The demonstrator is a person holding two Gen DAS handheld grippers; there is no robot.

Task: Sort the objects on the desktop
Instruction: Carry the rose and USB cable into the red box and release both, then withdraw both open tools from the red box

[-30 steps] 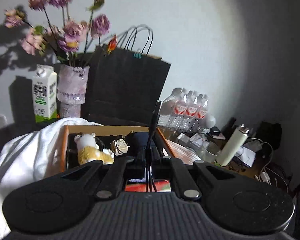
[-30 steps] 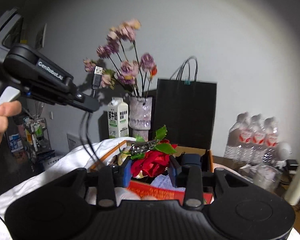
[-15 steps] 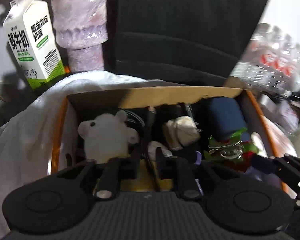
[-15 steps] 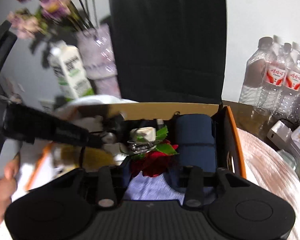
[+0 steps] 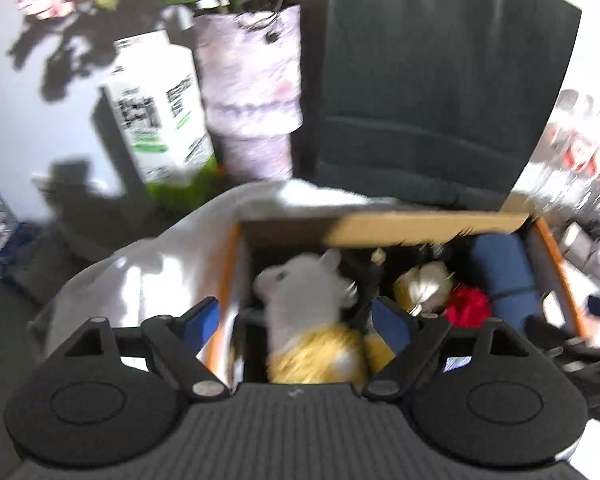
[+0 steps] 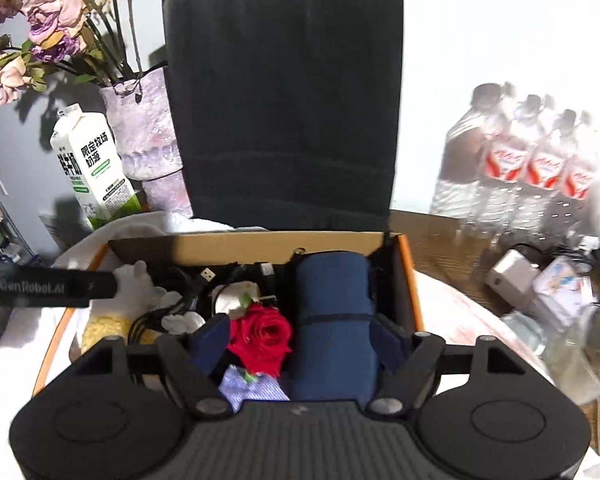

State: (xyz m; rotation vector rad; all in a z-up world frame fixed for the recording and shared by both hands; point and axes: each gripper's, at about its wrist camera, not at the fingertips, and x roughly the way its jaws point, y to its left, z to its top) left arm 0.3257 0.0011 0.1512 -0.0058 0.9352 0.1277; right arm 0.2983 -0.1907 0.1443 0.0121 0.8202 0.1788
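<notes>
box (image 6: 284, 242): 1 | rose (image 6: 262, 336): 1 | plush toy (image 5: 304, 300): 1 | milk carton (image 6: 92, 168): 1 | vase (image 6: 148, 136): 1

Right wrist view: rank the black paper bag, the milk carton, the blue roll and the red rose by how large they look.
1. black paper bag
2. blue roll, though nearness to the camera inflates it
3. milk carton, farther back, so unsure against the roll
4. red rose

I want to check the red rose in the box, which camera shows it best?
The right wrist view: the red rose lies sharp and whole in the cardboard box, petals toward the camera. The left wrist view shows it only as a blurred red patch at the right.
</notes>
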